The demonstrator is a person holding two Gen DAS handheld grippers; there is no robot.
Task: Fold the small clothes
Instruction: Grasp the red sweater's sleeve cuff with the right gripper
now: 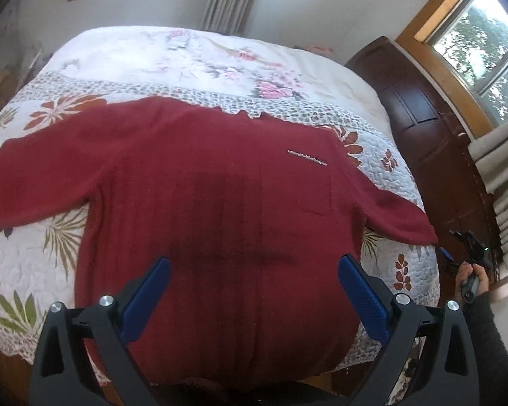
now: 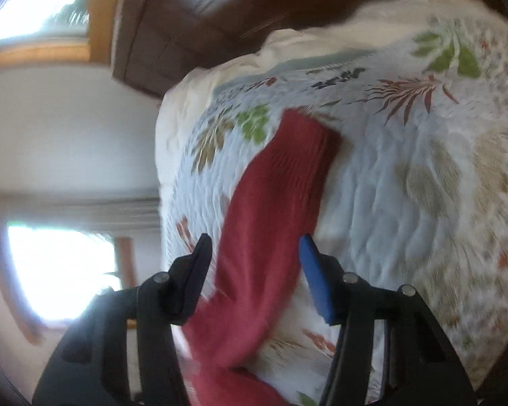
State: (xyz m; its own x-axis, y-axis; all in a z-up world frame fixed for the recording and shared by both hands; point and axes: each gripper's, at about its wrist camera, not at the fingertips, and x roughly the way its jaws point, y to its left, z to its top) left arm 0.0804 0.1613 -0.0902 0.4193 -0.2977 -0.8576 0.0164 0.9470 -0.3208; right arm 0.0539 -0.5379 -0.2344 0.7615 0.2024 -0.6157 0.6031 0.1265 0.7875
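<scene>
In the left wrist view, the red sweater (image 1: 213,203) lies flat on the floral quilt (image 1: 40,243) of the bed, both sleeves spread out to the sides. The left gripper (image 1: 254,270) hovers over the lower part of the garment with its fingers wide apart, holding nothing. At the right edge, a hand (image 1: 470,279) holds the other tool beside the bed.

In the right wrist view, which is blurred, the right gripper (image 2: 255,247) has its fingers apart, with one red sleeve (image 2: 274,209) lying between and beyond them; no grasp is visible.

I judge that folding has not begun: no fold shows, so sleeves and body are all left to do.
</scene>
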